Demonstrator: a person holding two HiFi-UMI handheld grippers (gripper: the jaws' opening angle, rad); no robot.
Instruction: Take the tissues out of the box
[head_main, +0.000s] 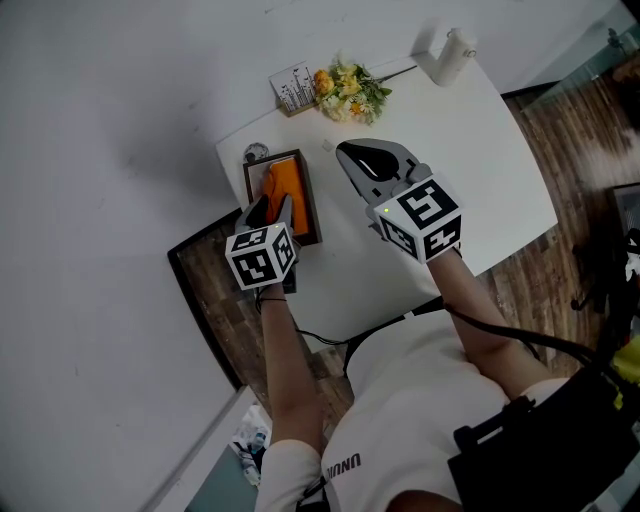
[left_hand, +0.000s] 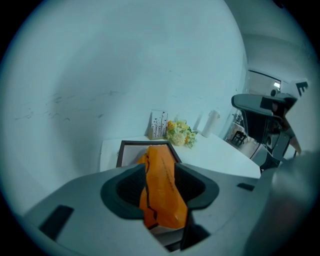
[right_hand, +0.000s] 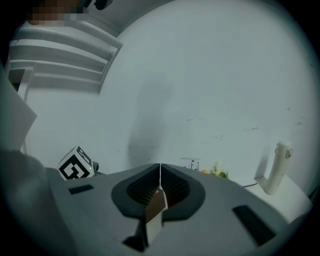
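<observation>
Left gripper (head_main: 272, 210) stands open around the orange tissue pack (left_hand: 162, 190) above the box (head_main: 311, 200); right gripper (head_main: 352, 155), beside the box, is closed and empty.

- Table (head_main: 480, 150): smooth, matt white top.
- Box (head_main: 311, 200): dark brown frame, wood-like and dull.
- Orange pack (left_hand: 162, 192) in it: glossy, creased, plastic-looking wrap.
- Left gripper (left_hand: 161, 170): matt grey plastic shell; pads (left_hand: 127, 190) dark and ribbed.
- Floor (head_main: 560, 120): brown wood planks.
</observation>
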